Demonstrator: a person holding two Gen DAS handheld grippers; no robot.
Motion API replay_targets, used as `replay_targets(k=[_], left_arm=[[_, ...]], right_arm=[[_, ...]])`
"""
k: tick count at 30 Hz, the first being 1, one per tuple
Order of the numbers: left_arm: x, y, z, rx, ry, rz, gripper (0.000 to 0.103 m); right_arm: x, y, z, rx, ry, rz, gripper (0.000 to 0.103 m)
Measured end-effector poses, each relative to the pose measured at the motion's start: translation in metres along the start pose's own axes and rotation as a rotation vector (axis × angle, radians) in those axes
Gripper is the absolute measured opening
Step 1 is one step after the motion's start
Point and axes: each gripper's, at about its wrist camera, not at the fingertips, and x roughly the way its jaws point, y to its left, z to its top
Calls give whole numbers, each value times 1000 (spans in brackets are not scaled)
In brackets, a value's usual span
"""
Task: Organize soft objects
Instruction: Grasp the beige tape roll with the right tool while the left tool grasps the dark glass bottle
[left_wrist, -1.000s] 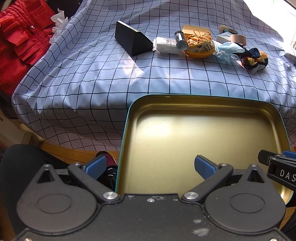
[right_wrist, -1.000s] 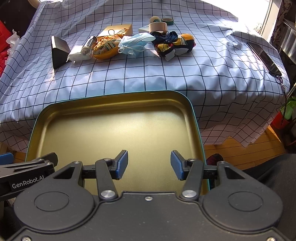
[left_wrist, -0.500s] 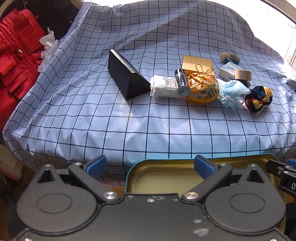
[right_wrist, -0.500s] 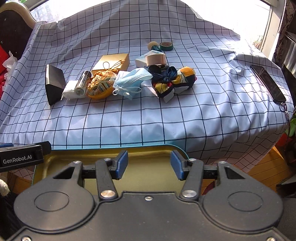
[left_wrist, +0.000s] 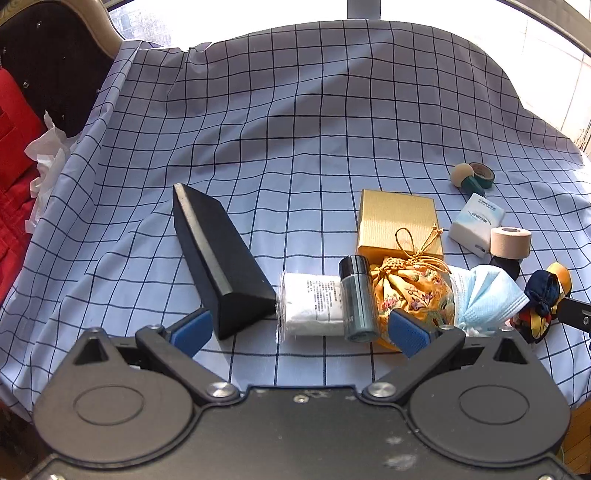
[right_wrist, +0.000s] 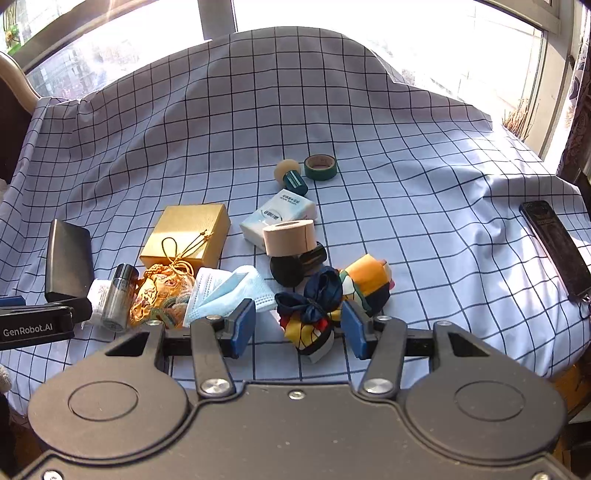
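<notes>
On the checked cloth (right_wrist: 369, 147) of the desk, the soft things lie in a loose row among hard ones; the largest, a patterned scarf (right_wrist: 332, 299) knotted into a bundle, sits just ahead of the right tool (right_wrist: 298, 323), whose blue pads stand spread and empty; it looks light and slippery, so a pinch at the dark knot should hold better than one on a loose fold. The yellow brocade pouch (left_wrist: 410, 291) touches a dark bottle (left_wrist: 357, 299) and looks limp; its cord neck seems the safest hold. The blue face mask (left_wrist: 484, 295), thinnest and lightest, rests against the pouch; a grip on its pleated middle suits it. The left tool (left_wrist: 297, 329) hangs spread and empty.
</notes>
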Motion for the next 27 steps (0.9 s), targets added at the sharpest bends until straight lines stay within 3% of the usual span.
replay_targets(k=[9, 15, 22, 27], left_arm=[[58, -11, 46, -17, 27, -6, 102], [79, -4, 41, -21, 74, -23, 102], [83, -3, 30, 2, 91, -42, 102], [74, -2, 32, -8, 80, -88, 102]], right_arm=[[48, 11, 39, -32, -32, 21, 52], [73, 10, 33, -46, -20, 32, 56], [96, 15, 21, -129, 14, -25, 56], [97, 10, 27, -77, 5, 0, 56]])
